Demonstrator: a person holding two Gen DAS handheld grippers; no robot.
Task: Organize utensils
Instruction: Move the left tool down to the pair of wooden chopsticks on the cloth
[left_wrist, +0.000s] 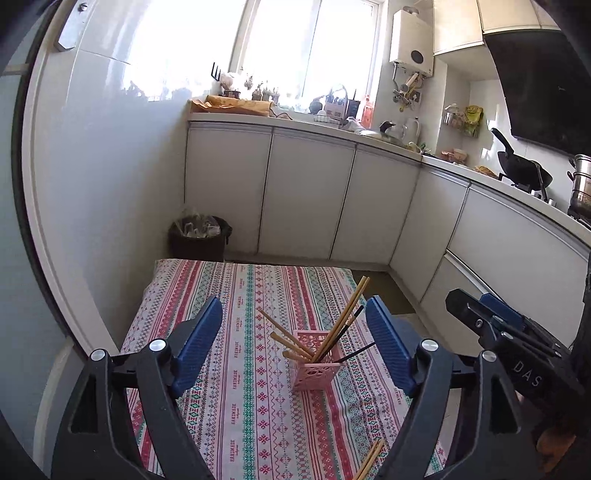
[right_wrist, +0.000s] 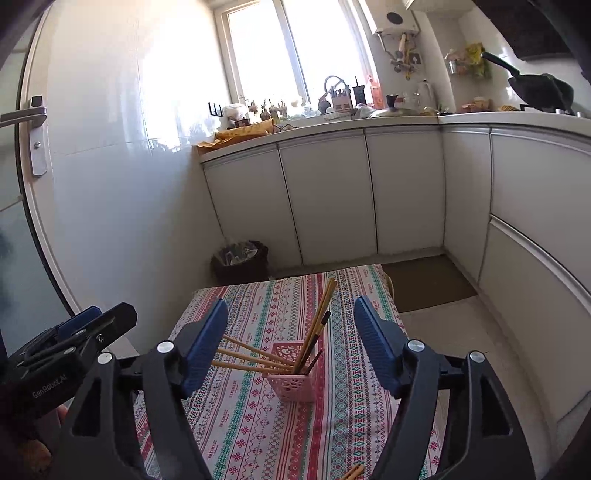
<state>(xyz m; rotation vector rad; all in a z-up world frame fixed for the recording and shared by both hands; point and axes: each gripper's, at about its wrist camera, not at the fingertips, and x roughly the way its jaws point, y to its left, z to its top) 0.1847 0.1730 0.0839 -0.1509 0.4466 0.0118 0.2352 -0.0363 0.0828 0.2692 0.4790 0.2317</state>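
With both grippers empty, loose chopsticks (left_wrist: 369, 459) remain near.
Left gripper (left_wrist: 295, 354) and right gripper (right_wrist: 290, 350) gape wide; a careless approach could topple the holder (left_wrist: 317, 365).

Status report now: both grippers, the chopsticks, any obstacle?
Left hand-held gripper open, empty; right hand-held gripper open, empty. Chopsticks standing in pink holder; one pair loose on tablecloth. Nothing in the way.

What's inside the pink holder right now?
Several wooden chopsticks and two dark ones stand leaning in the pink holder. Their lower ends are hidden by its walls.
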